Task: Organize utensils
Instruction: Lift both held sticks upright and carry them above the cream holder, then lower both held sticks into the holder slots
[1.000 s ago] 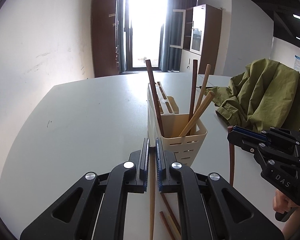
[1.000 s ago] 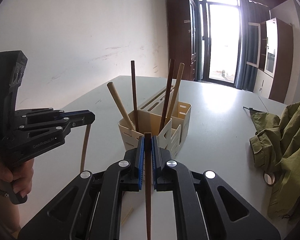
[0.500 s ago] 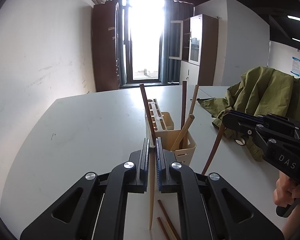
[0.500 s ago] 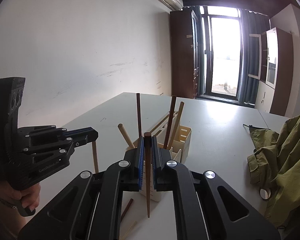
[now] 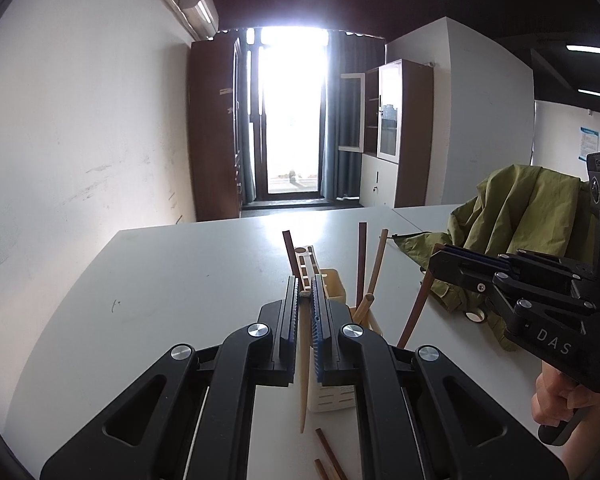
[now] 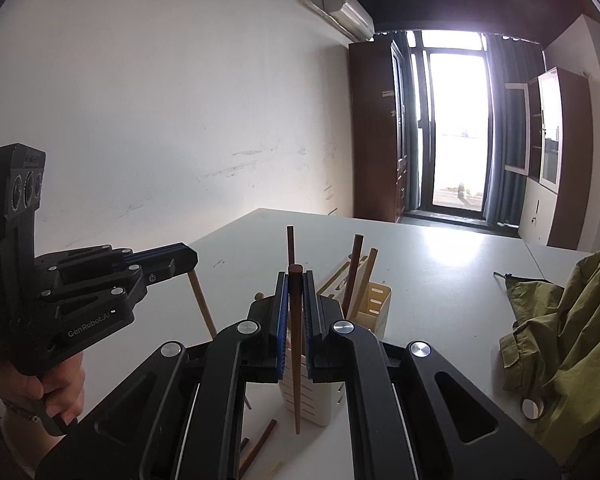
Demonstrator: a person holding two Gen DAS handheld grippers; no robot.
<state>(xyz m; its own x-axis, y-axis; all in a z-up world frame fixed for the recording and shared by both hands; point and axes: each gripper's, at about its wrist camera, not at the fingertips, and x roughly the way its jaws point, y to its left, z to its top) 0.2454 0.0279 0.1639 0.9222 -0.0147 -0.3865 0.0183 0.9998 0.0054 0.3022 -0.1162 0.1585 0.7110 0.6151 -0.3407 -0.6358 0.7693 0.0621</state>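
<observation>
Left gripper (image 5: pixel 305 294) clamps pale chopstick (image 5: pixel 302 392), right gripper (image 6: pixel 296 280) clamps dark chopstick (image 6: pixel 296 360); both hang near-vertical, tips just near of holder (image 6: pixel 374 304); neither hand clearly nearer.

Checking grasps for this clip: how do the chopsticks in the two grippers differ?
The left gripper is shut on a pale chopstick; the right gripper is shut on a dark brown chopstick. The pale one's top barely clears its pads; the dark one's flat end stands above them. Both hang tip-down, off the table, in front of the cream holder.
</observation>
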